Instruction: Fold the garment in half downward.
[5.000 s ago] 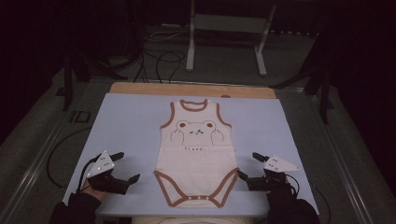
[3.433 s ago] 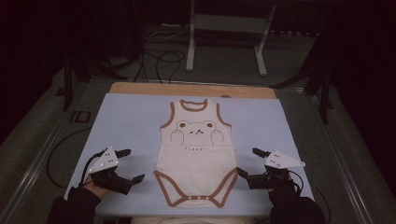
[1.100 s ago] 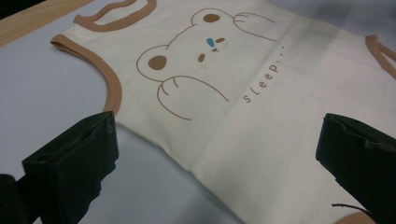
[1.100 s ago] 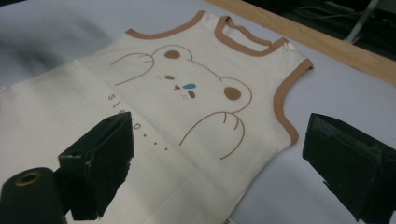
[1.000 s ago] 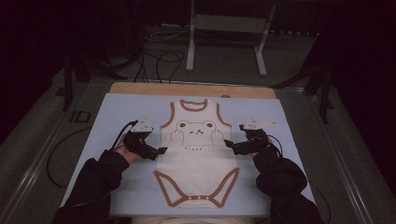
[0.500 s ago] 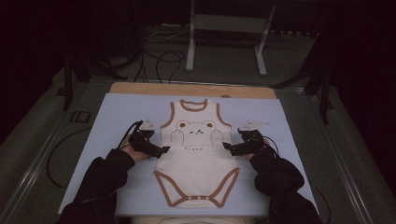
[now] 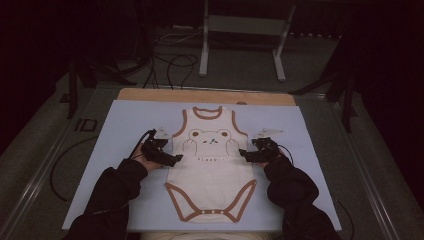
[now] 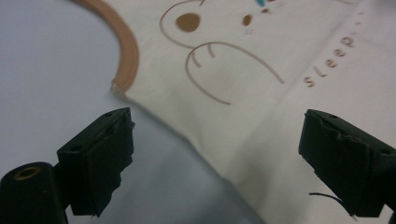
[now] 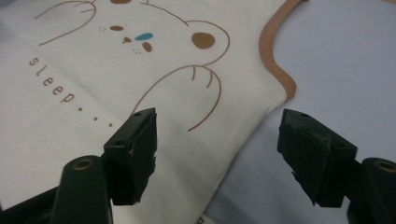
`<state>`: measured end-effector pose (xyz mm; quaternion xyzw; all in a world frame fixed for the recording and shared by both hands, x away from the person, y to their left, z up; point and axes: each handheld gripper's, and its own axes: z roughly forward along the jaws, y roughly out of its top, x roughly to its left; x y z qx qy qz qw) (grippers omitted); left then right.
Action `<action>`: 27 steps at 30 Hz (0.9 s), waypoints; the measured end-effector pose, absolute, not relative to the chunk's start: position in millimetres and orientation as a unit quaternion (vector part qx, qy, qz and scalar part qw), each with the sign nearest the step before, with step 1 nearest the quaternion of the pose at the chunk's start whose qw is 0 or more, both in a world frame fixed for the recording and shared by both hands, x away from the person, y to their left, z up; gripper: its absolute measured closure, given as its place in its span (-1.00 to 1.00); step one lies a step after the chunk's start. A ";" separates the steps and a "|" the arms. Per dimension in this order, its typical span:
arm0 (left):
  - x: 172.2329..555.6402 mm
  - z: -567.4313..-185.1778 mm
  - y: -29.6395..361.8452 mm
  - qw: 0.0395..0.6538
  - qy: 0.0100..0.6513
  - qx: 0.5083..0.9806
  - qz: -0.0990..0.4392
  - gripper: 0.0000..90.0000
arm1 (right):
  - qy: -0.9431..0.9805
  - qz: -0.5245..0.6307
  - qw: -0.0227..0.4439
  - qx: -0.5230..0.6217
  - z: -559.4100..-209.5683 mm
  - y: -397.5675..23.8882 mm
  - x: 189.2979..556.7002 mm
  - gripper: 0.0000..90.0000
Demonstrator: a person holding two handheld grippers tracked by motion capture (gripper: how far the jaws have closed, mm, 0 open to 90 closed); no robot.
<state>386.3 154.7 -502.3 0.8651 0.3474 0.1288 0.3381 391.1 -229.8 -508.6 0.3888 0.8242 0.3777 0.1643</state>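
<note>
A cream baby bodysuit with brown trim and a bear print lies flat on the light blue mat. My left gripper is low at the bodysuit's left side seam, just below the armhole. In the left gripper view its jaws straddle the edge of the cloth without pressing on it. My right gripper mirrors it at the right side seam, and its jaws straddle the hem of the bodysuit. Both pairs of jaws have just been closing and stand open around the cloth.
The mat covers the table, and a wooden strip shows at its far edge. Beyond the table stand a metal frame and loose cables on the floor. A cable loops off the table's left side.
Both grippers came from the mat's near corners forward and inward to the bodysuit's sides. Over the last second they sank closer to the cloth.
</note>
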 end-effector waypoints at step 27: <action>392.1 -515.3 143.7 0.311 0.392 0.856 0.130 0.38 | 0.843 0.325 0.151 0.401 -518.5 -218.6 395.0 0.49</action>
